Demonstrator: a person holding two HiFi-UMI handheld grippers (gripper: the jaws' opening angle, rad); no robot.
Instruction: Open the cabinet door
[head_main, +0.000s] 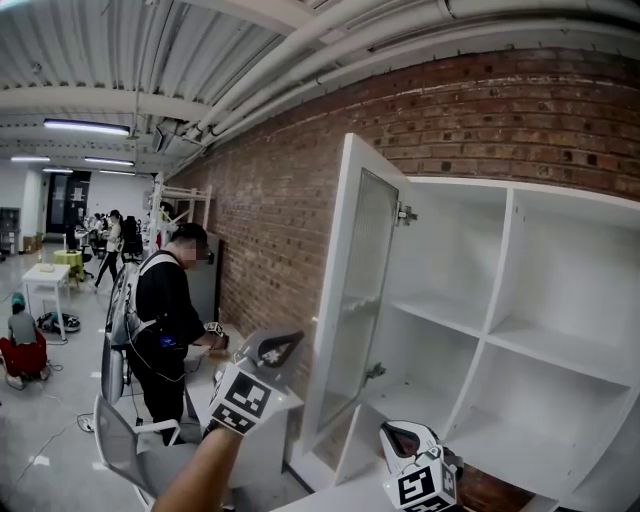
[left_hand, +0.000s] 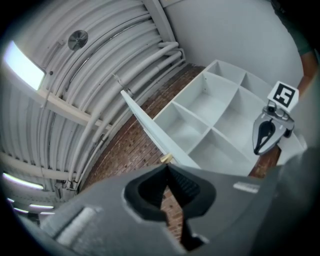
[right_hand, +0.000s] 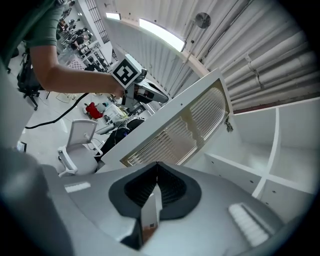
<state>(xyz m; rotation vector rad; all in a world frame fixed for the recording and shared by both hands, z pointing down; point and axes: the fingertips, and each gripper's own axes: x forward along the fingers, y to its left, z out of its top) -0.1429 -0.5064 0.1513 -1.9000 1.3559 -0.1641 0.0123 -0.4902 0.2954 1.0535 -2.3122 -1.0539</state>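
A: Which way is the cabinet door (head_main: 355, 300) from the left gripper (head_main: 275, 350)?
B: At 2 o'clock, just beside its tips. Its long axis is upright, and it is already swung wide off the cabinet (head_main: 497, 290).
A: Claws?
B: Both clenched, apparently empty. The knob (left_hand: 165, 158) sits just past the left's tips. The right gripper (head_main: 405, 437), at the door's 5 o'clock, is farther.

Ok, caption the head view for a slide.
White cabinet against a brick wall, its glass-panelled door swung open, left gripper and right gripper low in front.
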